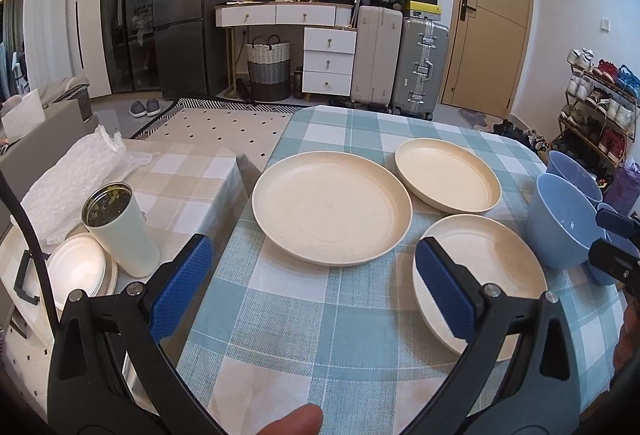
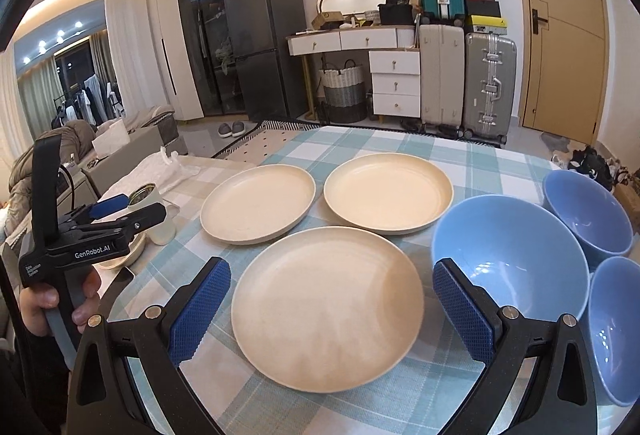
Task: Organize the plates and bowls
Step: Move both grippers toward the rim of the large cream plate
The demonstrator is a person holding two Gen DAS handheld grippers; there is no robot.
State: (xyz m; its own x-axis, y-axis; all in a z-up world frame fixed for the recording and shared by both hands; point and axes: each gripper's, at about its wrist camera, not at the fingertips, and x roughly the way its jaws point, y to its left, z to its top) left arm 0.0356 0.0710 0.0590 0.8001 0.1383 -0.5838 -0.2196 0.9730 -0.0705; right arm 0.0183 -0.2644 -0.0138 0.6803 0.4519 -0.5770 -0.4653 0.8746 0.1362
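Observation:
Three cream plates lie on the blue checked table (image 1: 304, 323): a large one (image 1: 332, 213) at centre, one (image 1: 448, 175) behind it to the right, and a near one (image 1: 484, 275). My left gripper (image 1: 312, 287) hovers open in front of the large plate, holding nothing. In the right wrist view the near plate (image 2: 326, 307) sits between the open, empty fingers of my right gripper (image 2: 332, 311). Three blue bowls stand to the right: a big one (image 2: 508, 259), a far one (image 2: 588, 211) and a near one (image 2: 616, 327). The left gripper (image 2: 136, 209) shows at the left, held by a hand.
A lower side table with a beige checked cloth (image 1: 188, 179) adjoins the left edge. It carries a white tumbler (image 1: 120, 231), a stack of small white dishes (image 1: 80, 267) and crumpled white wrap (image 1: 68, 179). Suitcases, drawers and a fridge stand far behind.

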